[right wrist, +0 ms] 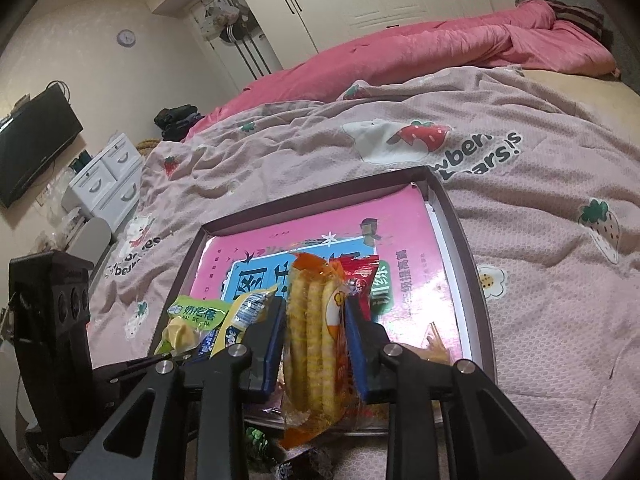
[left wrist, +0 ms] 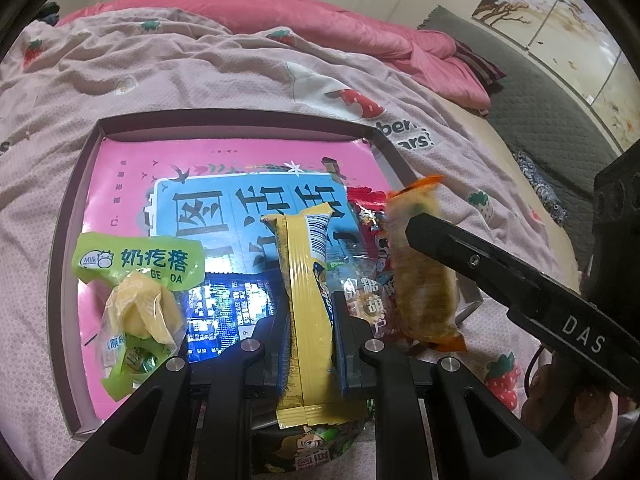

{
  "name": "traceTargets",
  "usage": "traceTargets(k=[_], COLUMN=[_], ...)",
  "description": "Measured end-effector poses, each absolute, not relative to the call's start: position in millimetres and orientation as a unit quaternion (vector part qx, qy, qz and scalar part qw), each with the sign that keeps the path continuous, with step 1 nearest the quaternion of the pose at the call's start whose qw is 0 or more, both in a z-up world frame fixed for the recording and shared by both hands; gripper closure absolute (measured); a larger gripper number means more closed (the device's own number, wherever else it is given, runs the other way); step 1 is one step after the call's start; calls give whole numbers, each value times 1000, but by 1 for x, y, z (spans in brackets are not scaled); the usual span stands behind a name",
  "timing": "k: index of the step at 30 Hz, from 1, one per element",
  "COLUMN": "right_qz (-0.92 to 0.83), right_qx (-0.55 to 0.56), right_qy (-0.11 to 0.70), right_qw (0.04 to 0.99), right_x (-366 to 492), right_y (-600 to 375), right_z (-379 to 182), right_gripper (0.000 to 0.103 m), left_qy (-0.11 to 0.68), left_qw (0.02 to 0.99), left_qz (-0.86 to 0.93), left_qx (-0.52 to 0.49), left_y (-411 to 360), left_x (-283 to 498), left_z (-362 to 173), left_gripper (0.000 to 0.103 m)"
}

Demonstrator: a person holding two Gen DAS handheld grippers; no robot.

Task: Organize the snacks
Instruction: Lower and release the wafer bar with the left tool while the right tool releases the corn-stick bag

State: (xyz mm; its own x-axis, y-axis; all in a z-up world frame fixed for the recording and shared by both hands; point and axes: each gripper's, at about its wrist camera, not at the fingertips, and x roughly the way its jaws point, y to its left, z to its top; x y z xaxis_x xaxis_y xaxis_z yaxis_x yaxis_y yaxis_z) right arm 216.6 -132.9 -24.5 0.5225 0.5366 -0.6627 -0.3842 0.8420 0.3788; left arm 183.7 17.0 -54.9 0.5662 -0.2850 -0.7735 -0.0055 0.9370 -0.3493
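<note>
pink strawberry-print bedding (left wrist: 200, 80) covers a bed, and on it sits a shallow dark-rimmed box (left wrist: 240, 118) lined with a pink and blue printed sheet, which serves as the snack tray. white wardrobes stand behind the bed.

as a judgement, the sorting is partway along. a green milk-curd packet (left wrist: 138, 280) lies near the box's left edge, a blue wrapper (left wrist: 224, 308) lies flat beside it toward the near edge, and a red packet (left wrist: 366, 216) with a clear candy wrapper (left wrist: 362, 296) next to it sits toward the right side. at least one dark packet (left wrist: 308, 446) lies on the bedding outside the box's near edge, so some remains to be placed. the far half of the box holds nothing.

the left gripper (left wrist: 310, 320) is clamped on a yellow bar wrapper (left wrist: 308, 300), which stands upright between its blue pads over the near edge of the box. the right gripper (right wrist: 314, 336) has an orange pack of ridged yellow sticks (right wrist: 314, 332) standing between its blue pads, over the near edge toward the right; the pads seem to touch the wrapper's sides, though the hold looks light. both packs hang above the box, not yet laid down, just beside each other.
</note>
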Motion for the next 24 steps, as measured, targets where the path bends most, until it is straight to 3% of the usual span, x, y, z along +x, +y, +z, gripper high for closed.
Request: traceTargets(k=[13,18,24], right_qz=[270,263,259], right_qx=[90,76,68], right_qy=[409,405,403], right_qw=[867,872,875], right_x=[215,211,208], right_y=[-132,-134,-136], right_z=[-23,-21,-19], right_gripper=[74,69,68], left_qy=[459,453,452], left_qw=[870,875,876], left_qz=[-82,-84,-81], left_qx=[-158,-151,-147], left_y=[18,14,14], left_x=[182,181,180], left_z=[-53,-49,-46], left_gripper=[83,65,63])
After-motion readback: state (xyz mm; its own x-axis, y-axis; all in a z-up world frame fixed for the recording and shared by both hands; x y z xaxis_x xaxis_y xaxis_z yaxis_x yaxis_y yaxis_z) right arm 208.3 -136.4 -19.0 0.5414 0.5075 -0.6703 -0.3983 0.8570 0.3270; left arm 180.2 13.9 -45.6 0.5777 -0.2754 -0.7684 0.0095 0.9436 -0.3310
